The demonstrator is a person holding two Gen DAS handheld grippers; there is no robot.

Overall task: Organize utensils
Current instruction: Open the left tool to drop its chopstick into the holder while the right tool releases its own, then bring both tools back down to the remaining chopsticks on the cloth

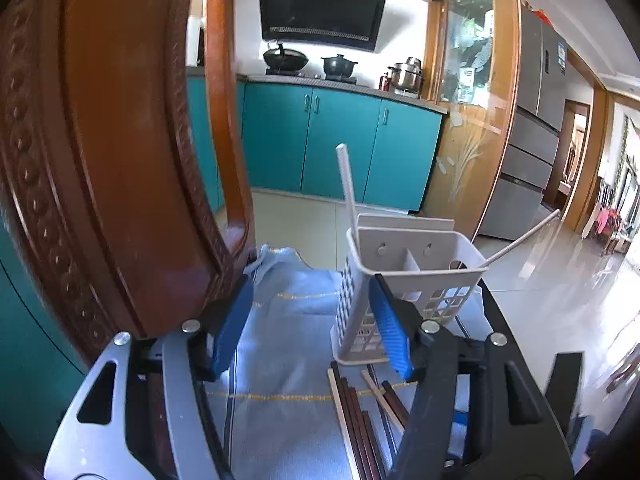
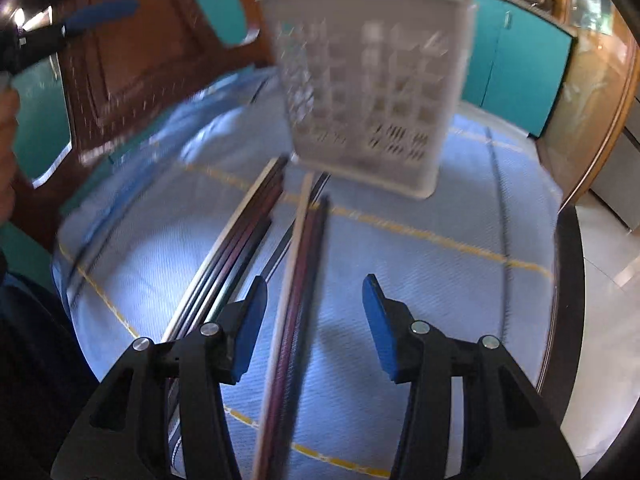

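A white slotted utensil basket point(image 1: 404, 280) stands on a blue cloth point(image 1: 288, 344), with two white chopsticks point(image 1: 347, 184) leaning out of it. Several dark and light chopsticks point(image 1: 360, 416) lie on the cloth in front of it. My left gripper point(image 1: 316, 328) is open and empty, its right finger beside the basket's front. In the right wrist view the basket point(image 2: 372, 80) is ahead, blurred. My right gripper point(image 2: 314, 328) is open low over the cloth point(image 2: 440, 280), with a bundle of chopsticks point(image 2: 292, 300) running between its fingers, and another bundle point(image 2: 232, 252) to the left.
A carved brown wooden chair back point(image 1: 112, 152) rises close on the left. Teal kitchen cabinets point(image 1: 320, 140) and a stove with pots stand behind. The table's dark edge point(image 1: 508, 320) drops to a tiled floor on the right. The left gripper's blue finger point(image 2: 100, 12) shows at upper left.
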